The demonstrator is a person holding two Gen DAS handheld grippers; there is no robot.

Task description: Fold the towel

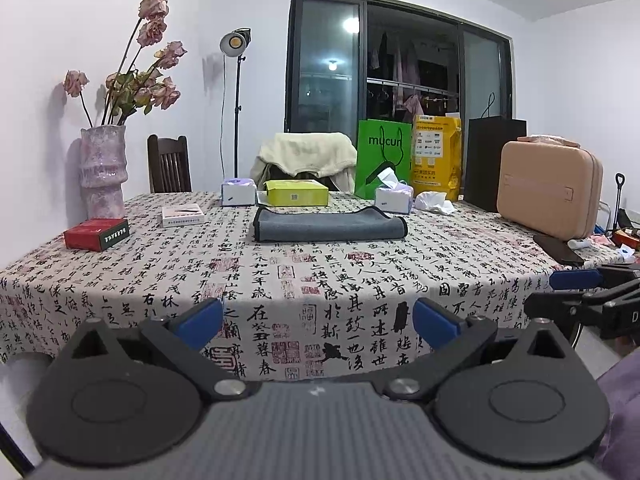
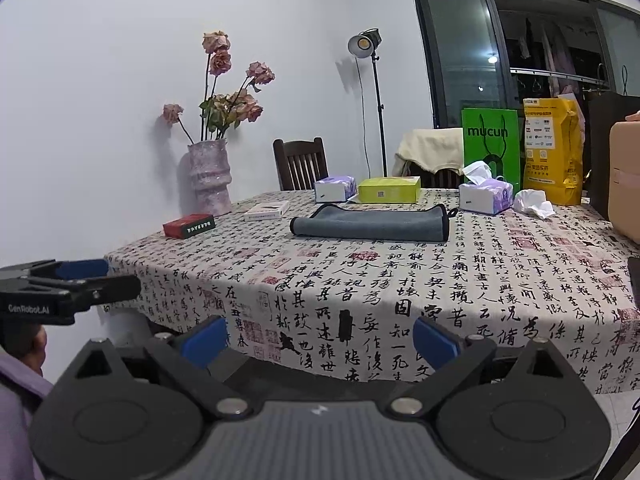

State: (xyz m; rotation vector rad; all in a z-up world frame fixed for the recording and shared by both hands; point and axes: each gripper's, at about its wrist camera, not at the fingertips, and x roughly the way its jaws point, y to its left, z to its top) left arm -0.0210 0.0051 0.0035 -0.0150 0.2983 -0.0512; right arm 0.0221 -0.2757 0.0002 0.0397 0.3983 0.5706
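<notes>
A grey towel [image 1: 326, 224] with a dark edge lies folded on the far middle of the table; it also shows in the right wrist view [image 2: 370, 222]. My left gripper [image 1: 318, 322] is open and empty, held off the near table edge, well short of the towel. My right gripper [image 2: 318, 338] is open and empty too, also off the near edge. The right gripper shows at the right edge of the left wrist view [image 1: 576, 280]. The left gripper shows at the left edge of the right wrist view [image 2: 84, 272].
The table [image 1: 280, 280] carries a calligraphy-print cloth. A red box [image 1: 96, 233], white box [image 1: 183, 215], pink vase [image 1: 103, 172], tissue packs [image 1: 239, 192], yellow-green box [image 1: 296, 193], bags [image 1: 384, 156] and a pink case [image 1: 550, 188] ring the towel. Chairs stand behind.
</notes>
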